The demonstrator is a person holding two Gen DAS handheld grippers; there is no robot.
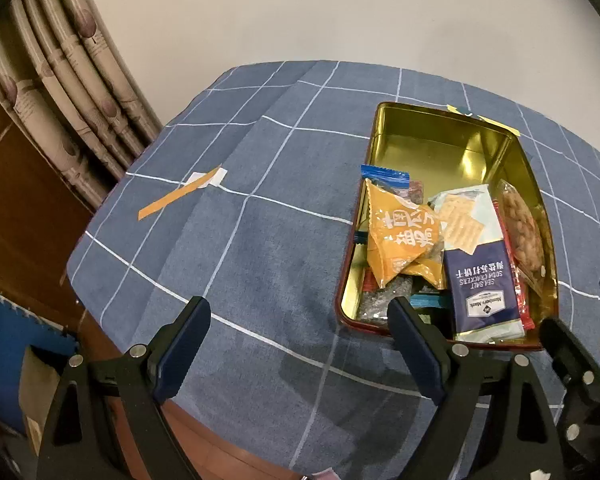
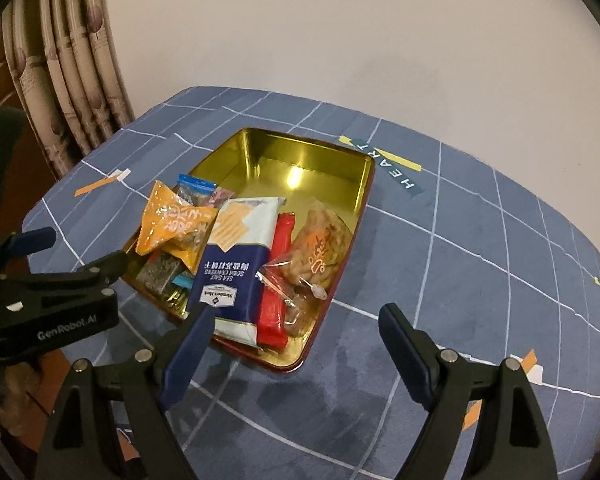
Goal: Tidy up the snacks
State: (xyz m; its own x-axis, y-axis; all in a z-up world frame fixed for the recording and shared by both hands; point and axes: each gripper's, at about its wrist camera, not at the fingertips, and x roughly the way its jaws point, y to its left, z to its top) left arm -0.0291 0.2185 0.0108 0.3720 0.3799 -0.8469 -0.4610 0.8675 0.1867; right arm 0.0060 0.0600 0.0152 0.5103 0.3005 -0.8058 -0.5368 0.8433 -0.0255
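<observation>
Left gripper (image 1: 300, 328) wide apart, empty, hung over bare blue table (image 1: 260, 240) beside the tin (image 1: 440, 140). Snacks piled at the tin's near end: orange bag (image 1: 404, 240), cracker pack (image 1: 480, 280), red bar (image 2: 278, 280), nut bag (image 1: 524, 232). Far end bare. Right gripper (image 2: 296, 336) wide apart too, empty, near the tin, likely done dropping.
</observation>
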